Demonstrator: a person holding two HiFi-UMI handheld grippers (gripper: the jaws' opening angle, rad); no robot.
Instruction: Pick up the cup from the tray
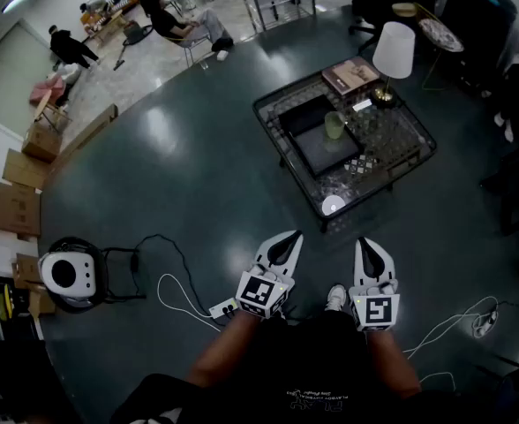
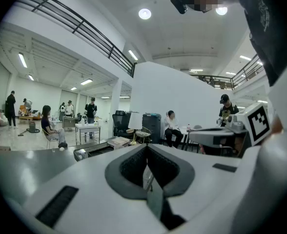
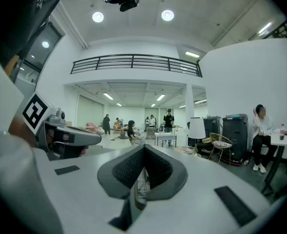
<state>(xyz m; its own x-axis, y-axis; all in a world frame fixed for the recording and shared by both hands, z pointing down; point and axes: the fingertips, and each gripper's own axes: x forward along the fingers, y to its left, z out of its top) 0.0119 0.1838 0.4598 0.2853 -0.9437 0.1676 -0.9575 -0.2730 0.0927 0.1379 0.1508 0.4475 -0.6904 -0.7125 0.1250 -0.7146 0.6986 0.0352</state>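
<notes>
**Glass table holds the cup — both grippers closed and empty**

Dark grey floor [image 1: 180, 157] fills most of the head view, with a person standing well back from a low glass coffee table [image 1: 409, 153]. The left gripper [image 1: 288, 241] and the right gripper [image 1: 366, 247] are held side by side close to the person's body, tips pointing toward the table. In each gripper's own view the jaws are pressed together with nothing between them.

The pale green cup [image 1: 334, 124] stands upright at the far edge of a black tray [image 1: 326, 153] near the middle of the tabletop. Whether it sits on the tray or just past its rim cannot be told. A white-shaded lamp [image 1: 394, 51] and a book [image 1: 349, 75] occupy the tabletop's far corner. White cables [image 1: 182, 300] trail across the floor beside the person's feet.
</notes>
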